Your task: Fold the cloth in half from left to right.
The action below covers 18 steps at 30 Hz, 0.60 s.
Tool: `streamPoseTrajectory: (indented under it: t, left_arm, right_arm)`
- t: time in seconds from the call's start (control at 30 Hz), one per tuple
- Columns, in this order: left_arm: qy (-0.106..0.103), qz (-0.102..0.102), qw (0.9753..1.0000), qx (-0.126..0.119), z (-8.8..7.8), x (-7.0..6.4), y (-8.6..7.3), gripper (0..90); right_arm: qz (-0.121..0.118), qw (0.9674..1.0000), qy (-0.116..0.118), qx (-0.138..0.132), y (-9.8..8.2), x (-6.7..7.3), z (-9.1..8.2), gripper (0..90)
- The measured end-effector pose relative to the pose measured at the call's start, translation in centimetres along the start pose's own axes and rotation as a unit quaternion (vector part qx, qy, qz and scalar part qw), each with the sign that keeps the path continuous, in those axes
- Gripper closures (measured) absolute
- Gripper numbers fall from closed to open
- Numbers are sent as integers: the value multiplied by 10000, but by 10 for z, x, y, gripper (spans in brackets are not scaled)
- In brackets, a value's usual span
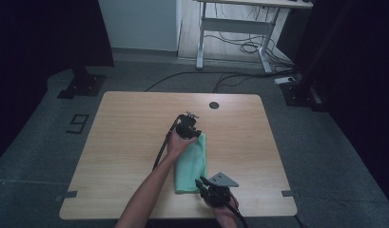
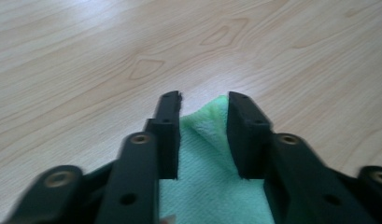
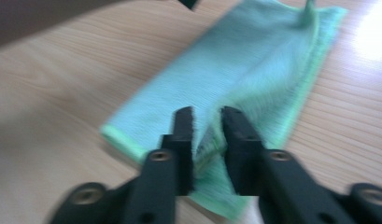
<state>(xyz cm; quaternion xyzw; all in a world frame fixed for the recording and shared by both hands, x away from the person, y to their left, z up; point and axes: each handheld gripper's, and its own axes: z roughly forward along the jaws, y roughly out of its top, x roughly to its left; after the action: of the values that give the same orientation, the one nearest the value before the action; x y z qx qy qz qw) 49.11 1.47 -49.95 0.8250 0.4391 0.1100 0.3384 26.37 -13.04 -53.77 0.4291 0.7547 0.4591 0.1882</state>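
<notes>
Pale wood worktop (image 1: 135, 142), green cloth (image 1: 191, 164) folded lengthwise near front edge. Left tongs (image 1: 188, 124) and right tongs (image 1: 201, 183) parted, cloth ends slack between, apparently released. Next: withdrawing clear or regripping for another fold.

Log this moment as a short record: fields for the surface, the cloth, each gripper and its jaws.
surface: wooden table, with a round dark hole near its far edge
cloth: green cloth, folded into a long strip, lying flat on the table
left gripper: at the cloth's far end, jaws apart, a raised fold of cloth between them
right gripper: at the cloth's near end, jaws apart, a ridge of cloth between them
grip: neither pair of jaws clamps the cloth
</notes>
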Motion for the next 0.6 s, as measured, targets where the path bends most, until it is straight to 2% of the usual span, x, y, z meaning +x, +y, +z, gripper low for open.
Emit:
streamPoseTrajectory:
  t: [0.13,0.27,0.37,0.4,0.6]
  left_arm:
    - [80,-3,9997,-222,-16,4,-2,603]
    - [66,35,9998,-170,-24,10,-7,596]
    - [-8,70,9999,-156,-24,13,-12,601]
    - [-73,110,9999,-108,-21,13,-15,604]
    - [-121,213,9997,79,-3,6,-20,612]
  right_arm:
    - [17,10000,-78,49,-4,-6,-4,663]
    - [25,9999,-152,61,-6,-9,-6,645]
    - [-32,9999,-147,12,-4,-8,-8,649]
    - [-47,9999,-145,20,-4,-8,-9,665]
    - [-64,9995,-45,319,-14,-10,-9,826]
